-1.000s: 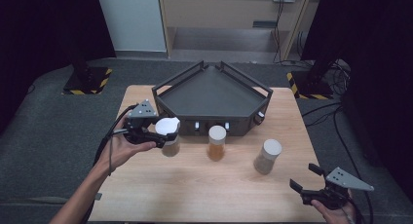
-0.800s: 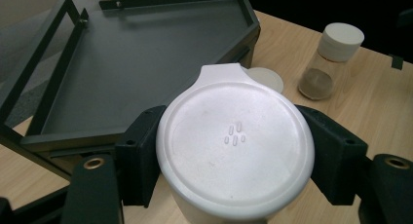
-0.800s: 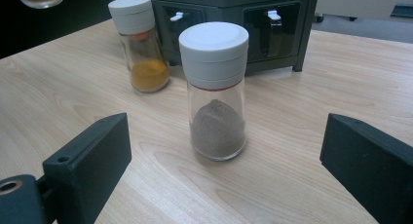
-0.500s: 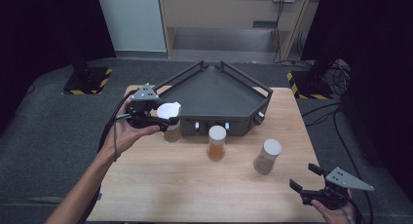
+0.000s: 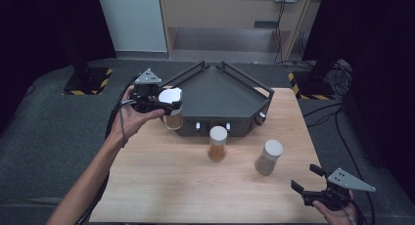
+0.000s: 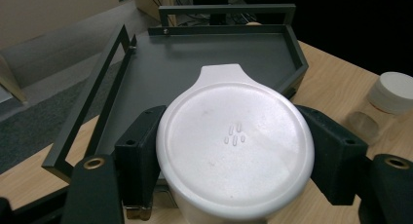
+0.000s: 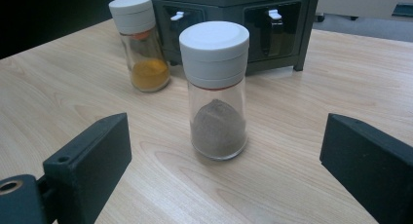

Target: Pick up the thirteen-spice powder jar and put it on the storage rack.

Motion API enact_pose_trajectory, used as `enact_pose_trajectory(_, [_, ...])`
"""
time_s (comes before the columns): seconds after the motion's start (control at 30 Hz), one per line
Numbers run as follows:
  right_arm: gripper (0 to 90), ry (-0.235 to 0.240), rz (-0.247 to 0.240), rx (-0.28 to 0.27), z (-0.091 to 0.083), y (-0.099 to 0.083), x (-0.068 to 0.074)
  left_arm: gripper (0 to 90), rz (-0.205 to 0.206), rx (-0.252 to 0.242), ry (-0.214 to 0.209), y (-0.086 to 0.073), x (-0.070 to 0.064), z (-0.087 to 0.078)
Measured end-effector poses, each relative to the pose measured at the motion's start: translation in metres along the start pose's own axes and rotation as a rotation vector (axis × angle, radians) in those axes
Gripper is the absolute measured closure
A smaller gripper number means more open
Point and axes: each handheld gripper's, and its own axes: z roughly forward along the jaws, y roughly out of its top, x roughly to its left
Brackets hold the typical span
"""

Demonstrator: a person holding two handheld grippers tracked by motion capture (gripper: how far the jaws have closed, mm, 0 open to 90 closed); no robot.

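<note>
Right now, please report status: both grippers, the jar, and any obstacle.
Left gripper shut on white-lidded jar, held above rack edge. Right gripper open, idle near brown jar. Nothing in the way.

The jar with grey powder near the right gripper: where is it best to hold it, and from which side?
Probably grip the grey-powder jar across its white cap, coming level from the right gripper's side. It stands upright and apart from the yellow-powder jar, already between the open fingers.
</note>
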Motion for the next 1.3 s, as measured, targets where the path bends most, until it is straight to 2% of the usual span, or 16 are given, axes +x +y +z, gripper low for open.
enact_pose_trajectory(0.3, [5.1,0.002,0.002,0.002,0.000,0.000,-0.001,30.0,-0.029,-0.013,0.010,0.007,0.008,0.010])
enact_pose_trajectory(0.73, [5.1,0.003,0.003,0.002,0.000,0.000,-0.001,30.0,-0.037,-0.027,0.023,0.015,0.012,0.019])
enact_pose_trajectory(1.3, [5.2,0.005,0.005,0.002,0.000,-0.001,-0.002,30.0,-0.068,-0.033,0.045,0.019,0.024,0.045])
